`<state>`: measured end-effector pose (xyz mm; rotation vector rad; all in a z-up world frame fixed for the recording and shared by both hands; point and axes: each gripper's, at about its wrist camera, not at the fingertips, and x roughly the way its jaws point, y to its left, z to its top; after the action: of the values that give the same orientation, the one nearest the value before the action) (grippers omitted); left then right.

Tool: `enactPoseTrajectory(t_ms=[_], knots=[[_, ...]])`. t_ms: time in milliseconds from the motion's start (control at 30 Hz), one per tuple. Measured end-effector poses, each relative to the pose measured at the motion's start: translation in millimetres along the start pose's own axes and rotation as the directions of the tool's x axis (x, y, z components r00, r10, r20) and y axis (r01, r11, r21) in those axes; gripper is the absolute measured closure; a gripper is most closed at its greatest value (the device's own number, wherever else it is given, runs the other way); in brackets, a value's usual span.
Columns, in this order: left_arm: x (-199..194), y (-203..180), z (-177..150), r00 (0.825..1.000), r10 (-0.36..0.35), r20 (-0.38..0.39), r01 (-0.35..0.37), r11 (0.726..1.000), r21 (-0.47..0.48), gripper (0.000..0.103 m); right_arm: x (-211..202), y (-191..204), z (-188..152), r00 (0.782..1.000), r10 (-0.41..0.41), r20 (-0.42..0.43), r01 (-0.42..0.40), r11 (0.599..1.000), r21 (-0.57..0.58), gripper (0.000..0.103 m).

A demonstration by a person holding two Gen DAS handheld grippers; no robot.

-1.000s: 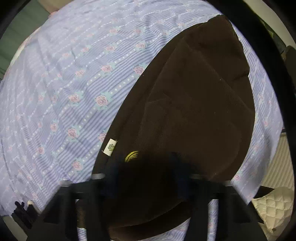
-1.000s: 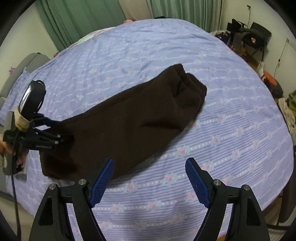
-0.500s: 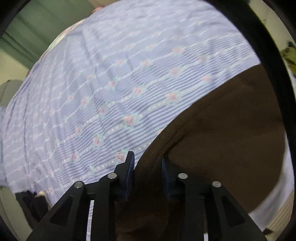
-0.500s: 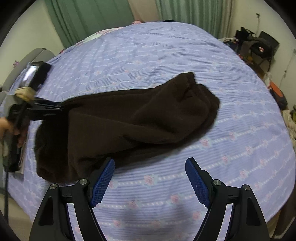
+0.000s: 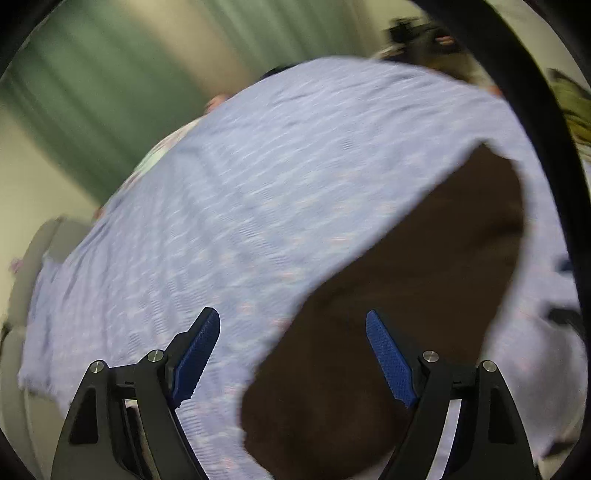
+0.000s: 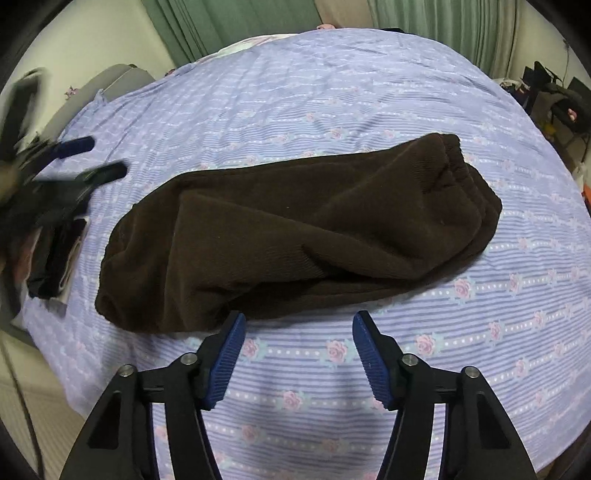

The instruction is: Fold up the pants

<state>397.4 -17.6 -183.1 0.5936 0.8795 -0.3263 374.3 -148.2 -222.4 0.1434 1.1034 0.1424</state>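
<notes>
The dark brown pants (image 6: pixel 295 236) lie folded in a long bundle on the lilac flowered bedspread (image 6: pixel 332 96), waistband end at the right. My right gripper (image 6: pixel 297 354) is open and empty, just in front of the bundle's near edge. My left gripper (image 5: pixel 291 354) is open and empty above the pants' left end (image 5: pixel 406 314); that view is blurred by motion. The left gripper also shows, blurred, at the left of the right wrist view (image 6: pixel 88 158).
Green curtains (image 6: pixel 240 18) hang behind the bed. A grey chair (image 6: pixel 110 81) stands at the bed's far left. Dark clothes lie at the bed's left edge (image 6: pixel 55 266). Bags and clutter stand at the far right (image 6: pixel 554 99).
My left gripper has let go of the pants' end, opened and pulled back. The lifted end has dropped onto the bundle. My right gripper has stayed open and moved slightly nearer.
</notes>
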Motion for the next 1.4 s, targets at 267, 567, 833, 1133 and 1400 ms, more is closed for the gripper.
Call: enactPoseTrajectory(t_ms=[267, 567, 833, 1133, 1400], knots=[[8.0, -87.3, -27.2, 0.981, -0.191, -0.032, 0.191, 0.982, -0.008, 0.035, -19.7, -29.1, -21.7, 1.000, -0.016, -0.010, 0.016, 0.999, 0.029, 0.043], [67.0, -71.7, -5.9, 0.941, -0.294, -0.168, 0.275, 0.953, -0.128, 0.074, -22.4, -49.1, -35.7, 1.000, 0.016, -0.022, -0.014, 0.996, 0.085, 0.044], [77.0, 13.4, -3.9, 0.861, -0.497, -0.112, 0.414, 0.810, -0.415, 0.082, -2.3, -17.7, -1.0, 0.983, 0.184, -0.013, -0.184, 0.981, -0.059, 0.044], [69.2, 21.7, -12.3, 0.833, -0.543, -0.105, 0.454, 0.779, -0.432, 0.082, 53.7, 34.6, 52.1, 0.941, 0.314, -0.123, -0.336, 0.910, -0.245, 0.047], [79.2, 14.3, -27.8, 0.835, -0.537, -0.124, 0.420, 0.766, -0.487, 0.079, 116.7, 58.5, 69.7, 0.893, 0.343, -0.292, -0.415, 0.878, -0.239, 0.047]])
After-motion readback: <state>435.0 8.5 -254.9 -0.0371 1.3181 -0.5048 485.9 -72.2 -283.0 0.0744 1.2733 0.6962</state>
